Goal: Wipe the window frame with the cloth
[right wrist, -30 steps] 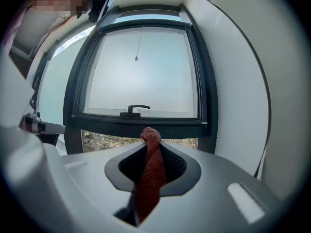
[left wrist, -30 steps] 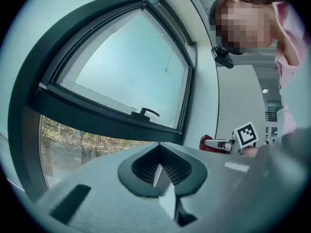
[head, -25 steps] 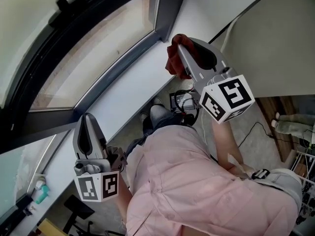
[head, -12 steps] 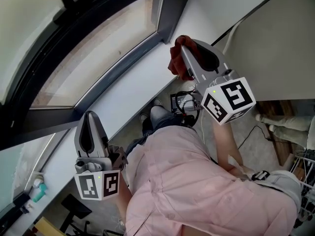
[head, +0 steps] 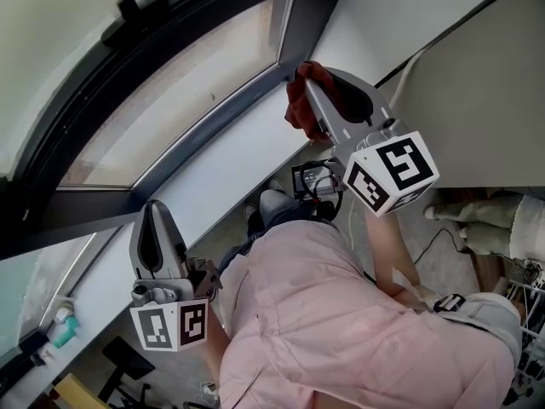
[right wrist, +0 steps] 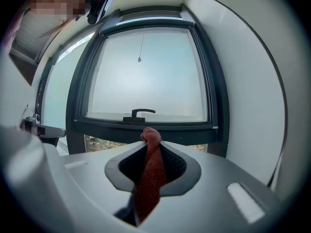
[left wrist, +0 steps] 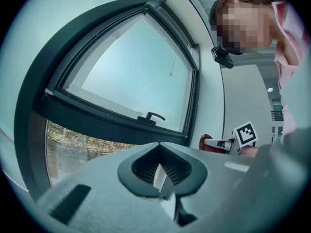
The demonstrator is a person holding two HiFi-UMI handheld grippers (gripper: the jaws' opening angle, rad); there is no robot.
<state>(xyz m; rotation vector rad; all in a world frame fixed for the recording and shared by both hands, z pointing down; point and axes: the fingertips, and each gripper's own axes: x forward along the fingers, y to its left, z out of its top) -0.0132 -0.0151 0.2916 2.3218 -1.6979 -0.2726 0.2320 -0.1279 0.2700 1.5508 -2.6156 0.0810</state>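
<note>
My right gripper (right wrist: 151, 140) pinches the rust-red woven cloth (right wrist: 147, 178). Its bunched end pokes past the jaws to meet the dark window frame (right wrist: 146, 127) ahead. My left gripper (left wrist: 159, 173) is pressed together, empty, spare.

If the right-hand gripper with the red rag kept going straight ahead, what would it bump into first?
Probably the dark window frame, its crossbar just below the handle; the cloth would touch first. Depth is uncertain.

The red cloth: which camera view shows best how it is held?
The right gripper view: the red cloth stands pinched between the right gripper's jaws. The head view shows only a bunch at that gripper's tip, near the window frame. The left gripper view shows a small, far red patch.
</note>
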